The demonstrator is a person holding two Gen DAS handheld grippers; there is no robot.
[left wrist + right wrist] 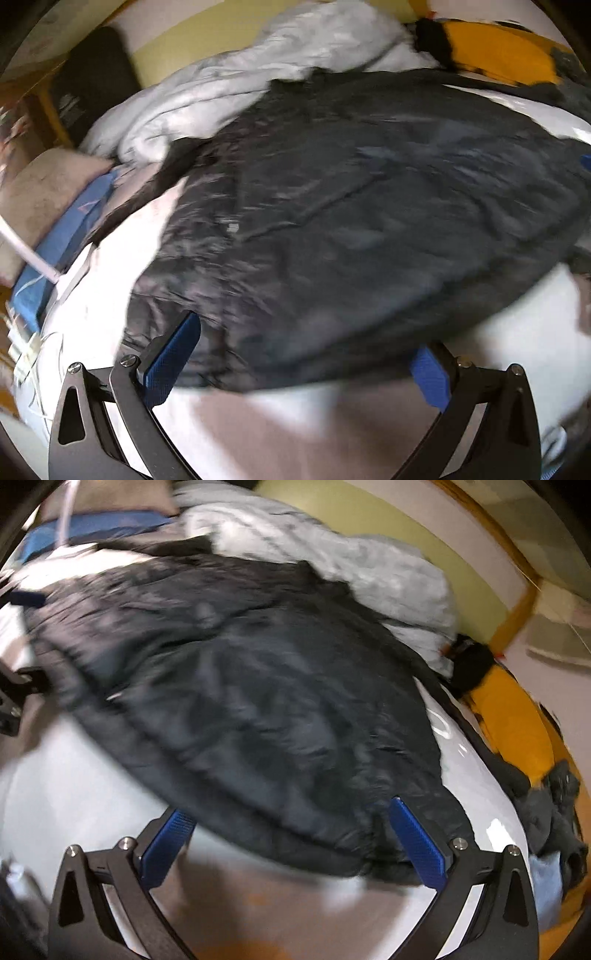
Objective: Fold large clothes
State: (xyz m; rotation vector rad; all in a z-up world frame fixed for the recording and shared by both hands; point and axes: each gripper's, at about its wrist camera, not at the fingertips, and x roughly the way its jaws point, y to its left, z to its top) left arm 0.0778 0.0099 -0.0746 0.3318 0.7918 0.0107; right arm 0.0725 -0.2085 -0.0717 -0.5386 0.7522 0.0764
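While the dark jacket [351, 206] lies spread across the bed [280, 417], its near hem sits between both spread-open tools — left tool [299, 354], right tool [291, 834] — long axis running left to right.

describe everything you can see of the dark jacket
The dark jacket is a large black, slightly shiny, quilted-looking garment, spread mostly flat on the white bed sheet. Its far edge meets a crumpled pale grey blanket. The near hem lies between the spread fingers of both the left gripper and the right gripper; neither is closed on it. Motion blur hides finer details.
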